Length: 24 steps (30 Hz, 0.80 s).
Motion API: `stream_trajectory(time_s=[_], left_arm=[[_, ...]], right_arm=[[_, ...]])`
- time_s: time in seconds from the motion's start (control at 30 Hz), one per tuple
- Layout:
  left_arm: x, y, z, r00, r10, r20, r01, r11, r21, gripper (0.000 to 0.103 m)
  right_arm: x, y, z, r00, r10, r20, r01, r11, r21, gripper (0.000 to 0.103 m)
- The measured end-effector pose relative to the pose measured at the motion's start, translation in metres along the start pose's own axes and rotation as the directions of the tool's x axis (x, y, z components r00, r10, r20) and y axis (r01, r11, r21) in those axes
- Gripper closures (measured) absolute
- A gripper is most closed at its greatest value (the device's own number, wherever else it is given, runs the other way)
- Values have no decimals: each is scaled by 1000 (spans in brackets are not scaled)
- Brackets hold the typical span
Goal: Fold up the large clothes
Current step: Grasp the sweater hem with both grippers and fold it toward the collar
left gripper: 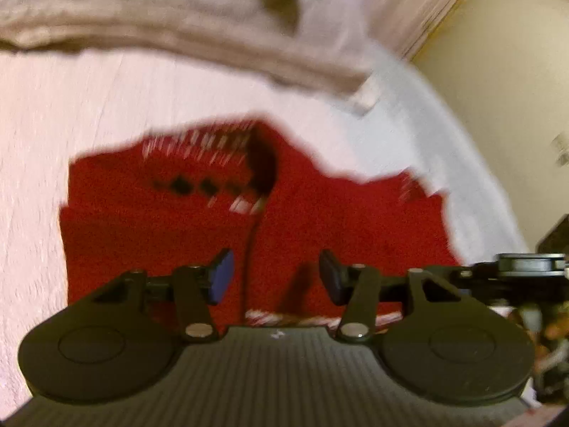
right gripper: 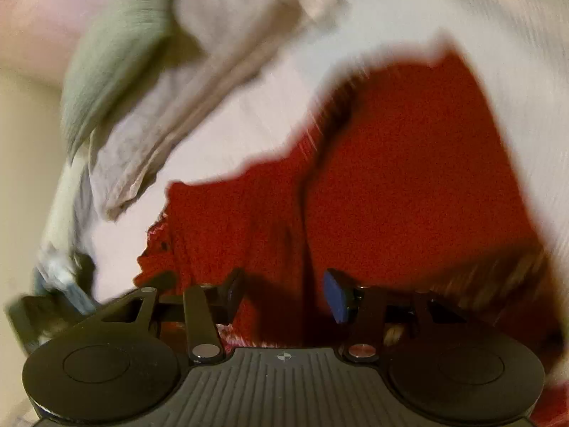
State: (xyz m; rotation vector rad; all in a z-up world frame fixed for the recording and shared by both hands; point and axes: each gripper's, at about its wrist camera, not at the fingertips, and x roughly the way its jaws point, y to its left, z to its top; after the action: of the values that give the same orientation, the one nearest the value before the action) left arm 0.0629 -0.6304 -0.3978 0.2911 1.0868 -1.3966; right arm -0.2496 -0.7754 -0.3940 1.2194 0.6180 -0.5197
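A red knit sweater (left gripper: 199,227) with a black-and-white pattern near its collar lies spread on a pale bedsheet (left gripper: 53,135). In the left wrist view my left gripper (left gripper: 275,277) hovers just above the sweater's near part, open, with nothing between its fingers. In the right wrist view the same red sweater (right gripper: 409,163) fills the middle, with a dark fold line running down it. My right gripper (right gripper: 282,293) is open over the sweater's near edge and holds nothing. Both views are blurred by motion.
A beige garment (left gripper: 160,17) lies across the far side of the bed. In the right wrist view the beige garment (right gripper: 199,82) sits beside a grey-green cloth (right gripper: 110,60) at upper left. A cream wall (left gripper: 498,71) stands past the bed at right.
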Motion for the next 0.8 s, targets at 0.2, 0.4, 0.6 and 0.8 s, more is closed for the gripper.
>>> stream_trajectory(time_s=[0.2, 0.4, 0.6, 0.8], left_arm=[[-35, -12, -10, 991, -91, 102, 94, 995, -20, 100], [4, -18, -49, 999, 37, -13, -38, 998, -41, 93], [-46, -33, -6, 981, 68, 181, -78, 996, 52, 76], [42, -48, 20, 992, 111, 57, -120, 969, 218, 75]], right_arm=[[-16, 38, 17, 991, 60, 118, -34, 978, -207, 100], [32, 33, 14, 960, -280, 27, 271, 893, -359, 95], [-4, 86, 9, 933, -250, 257, 348, 806, -479, 66], [77, 87, 22, 943, -288, 170, 333, 763, -554, 67]])
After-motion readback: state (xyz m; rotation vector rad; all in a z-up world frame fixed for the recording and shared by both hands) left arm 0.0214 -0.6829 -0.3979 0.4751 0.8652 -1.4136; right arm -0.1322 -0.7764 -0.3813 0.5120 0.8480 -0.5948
